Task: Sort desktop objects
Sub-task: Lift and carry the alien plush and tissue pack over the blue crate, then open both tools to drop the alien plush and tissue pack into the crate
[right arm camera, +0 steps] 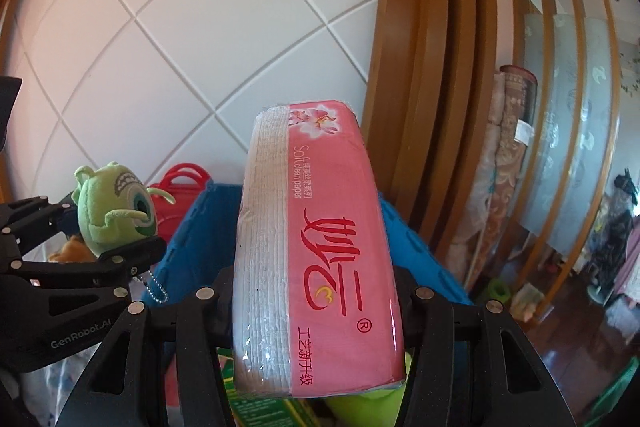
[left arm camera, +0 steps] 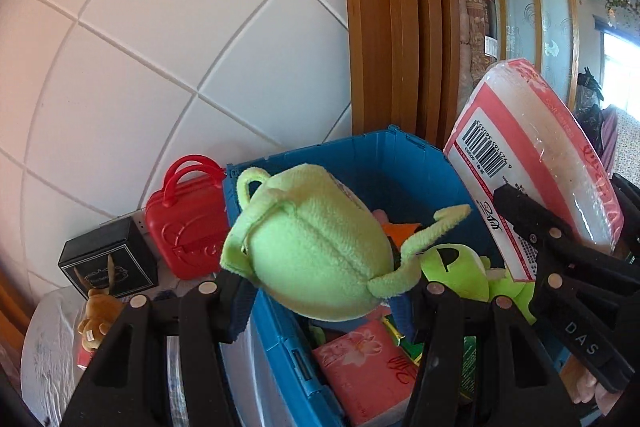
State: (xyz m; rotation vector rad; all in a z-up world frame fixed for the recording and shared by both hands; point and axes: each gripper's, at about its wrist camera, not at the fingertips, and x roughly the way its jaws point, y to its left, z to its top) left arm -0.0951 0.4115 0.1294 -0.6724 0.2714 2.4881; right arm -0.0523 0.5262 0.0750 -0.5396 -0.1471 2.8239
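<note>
The left gripper (left arm camera: 316,291) pinches a light, squashy plush (left arm camera: 308,247), while the right gripper (right arm camera: 316,291) clamps a soft tissue pack (right arm camera: 320,247) across its slick-wrapped middle.

You're working in a lived-in home. Behind the things stands a white wall panelled with diagonal grooves (right arm camera: 180,27), and beside it a brown wooden slatted partition with frosted patterned glass (right arm camera: 568,107). Rolled patterned carpets (right arm camera: 508,155) lean against that partition, and a dark polished wooden floor (right arm camera: 568,323) with scattered household clutter spreads beyond, lit by a bright window (left arm camera: 620,75).
</note>
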